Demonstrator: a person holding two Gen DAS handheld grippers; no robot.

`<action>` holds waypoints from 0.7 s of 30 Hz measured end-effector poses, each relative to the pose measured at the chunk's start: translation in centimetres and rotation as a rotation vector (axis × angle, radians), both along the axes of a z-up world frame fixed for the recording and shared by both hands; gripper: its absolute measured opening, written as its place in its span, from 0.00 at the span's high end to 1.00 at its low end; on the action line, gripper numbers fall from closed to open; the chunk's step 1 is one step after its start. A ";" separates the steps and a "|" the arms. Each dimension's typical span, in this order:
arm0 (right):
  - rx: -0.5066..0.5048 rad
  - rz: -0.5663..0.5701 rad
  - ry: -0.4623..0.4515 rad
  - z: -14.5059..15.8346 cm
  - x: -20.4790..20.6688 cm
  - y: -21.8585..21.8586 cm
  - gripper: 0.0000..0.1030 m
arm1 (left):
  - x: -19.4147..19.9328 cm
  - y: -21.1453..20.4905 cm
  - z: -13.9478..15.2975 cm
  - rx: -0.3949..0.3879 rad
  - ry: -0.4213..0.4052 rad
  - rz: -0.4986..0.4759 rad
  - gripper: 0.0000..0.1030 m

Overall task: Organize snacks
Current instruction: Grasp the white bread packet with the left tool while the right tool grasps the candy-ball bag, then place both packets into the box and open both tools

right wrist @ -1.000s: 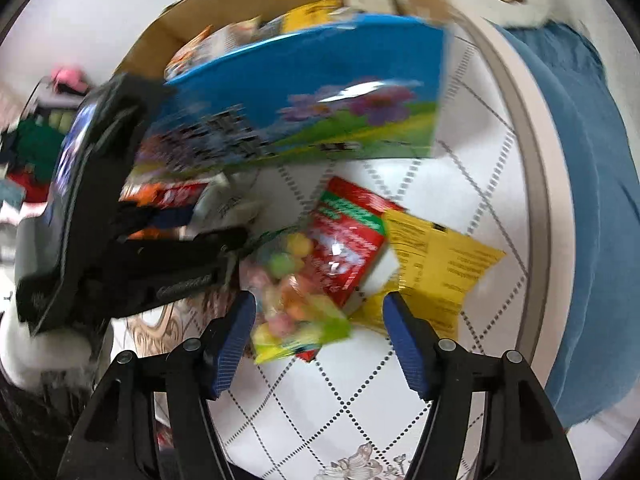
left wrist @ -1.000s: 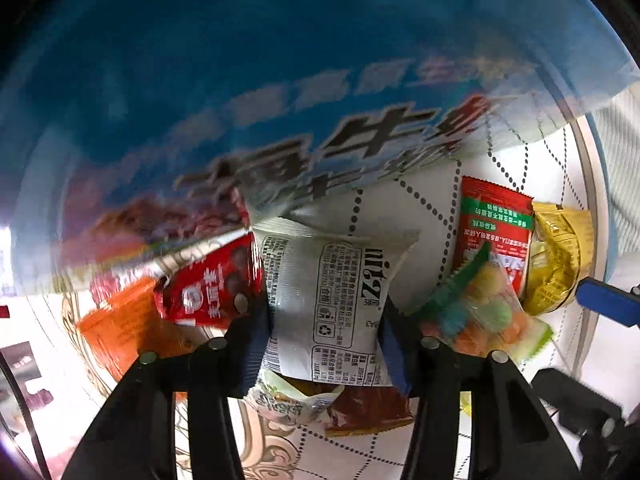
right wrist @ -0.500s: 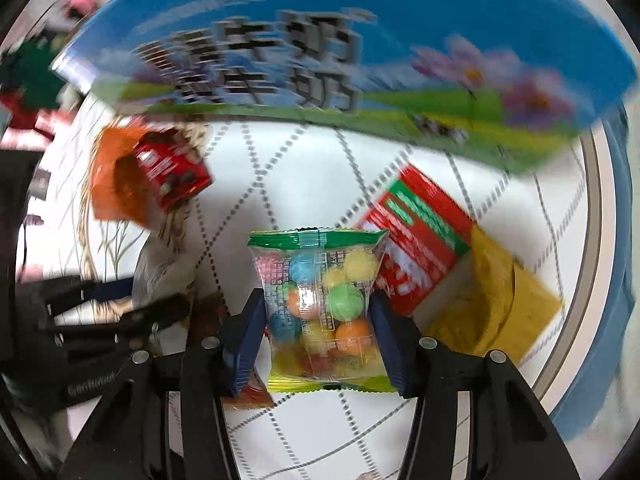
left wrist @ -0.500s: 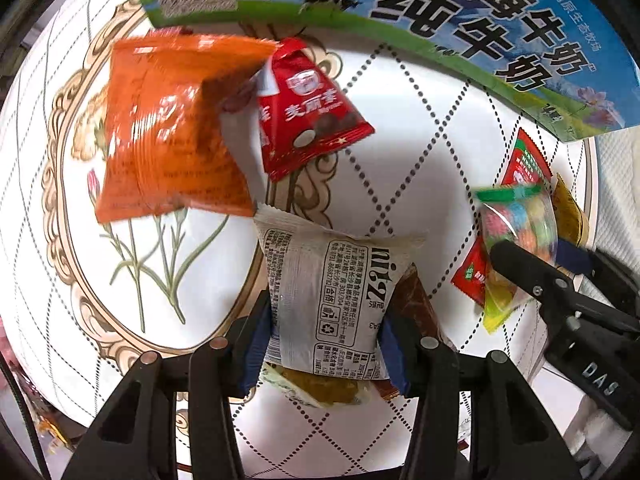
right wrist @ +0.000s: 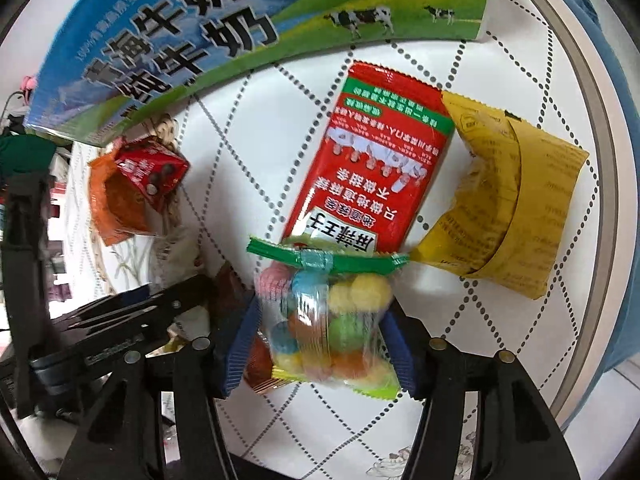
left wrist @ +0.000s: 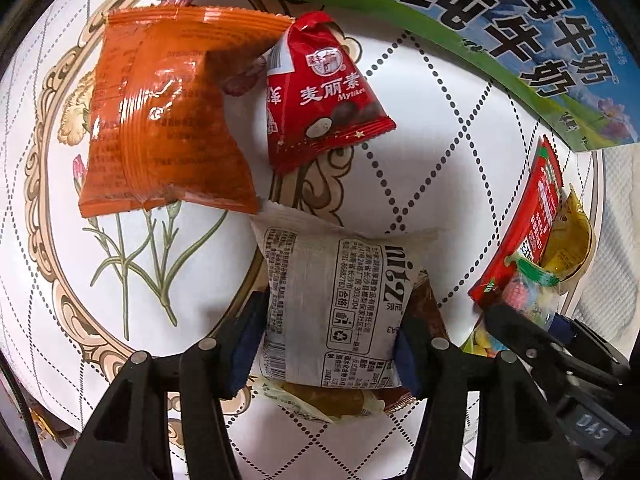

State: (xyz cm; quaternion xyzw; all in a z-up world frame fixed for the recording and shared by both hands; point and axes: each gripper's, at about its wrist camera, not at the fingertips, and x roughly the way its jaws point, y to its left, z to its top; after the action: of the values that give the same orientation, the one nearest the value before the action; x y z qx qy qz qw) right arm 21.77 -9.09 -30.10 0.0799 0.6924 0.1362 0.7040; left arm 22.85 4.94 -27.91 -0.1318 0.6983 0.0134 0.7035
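left gripper [left wrist: 330, 344] pinches white packet [left wrist: 336, 304] | right gripper [right wrist: 320, 340] pinches candy bag [right wrist: 328, 316], seemingly lifted | red packet [right wrist: 372, 164] just ahead

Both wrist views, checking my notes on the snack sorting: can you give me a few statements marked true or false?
1. The left gripper grips a white packet. True.
2. The right gripper is empty. False: it grips a clear candy bag.
3. The red Mylikes packet overlaps the orange packet. True.
4. The yellow packet lies inside the milk carton. False: it lies on the table, beside the long red packet.
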 end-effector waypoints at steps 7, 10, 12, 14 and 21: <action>-0.011 0.008 -0.077 1.1 -1.7 1.3 0.49 | -2.1 -2.1 2.5 0.054 -0.077 -0.045 0.55; 0.031 0.011 -0.114 3.6 -2.0 1.3 0.49 | -2.9 -2.7 5.4 0.040 -0.130 -0.051 0.55; 0.072 0.016 -0.142 5.7 -1.8 1.4 0.49 | -2.8 -3.0 7.7 0.015 -0.168 -0.052 0.55; 0.098 0.022 -0.173 7.9 -1.4 1.4 0.49 | -2.3 -3.1 10.8 -0.009 -0.225 -0.050 0.55; 0.230 0.042 -0.283 17.2 4.0 0.6 0.50 | 2.9 -2.2 20.6 -0.026 -0.377 -0.088 0.55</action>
State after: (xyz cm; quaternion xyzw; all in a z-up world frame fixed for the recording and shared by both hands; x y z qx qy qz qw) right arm 25.75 -8.50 -12.95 0.1253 0.5677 0.2389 0.7778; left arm 25.70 2.73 -7.29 -0.1105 0.5595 -0.0515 0.8198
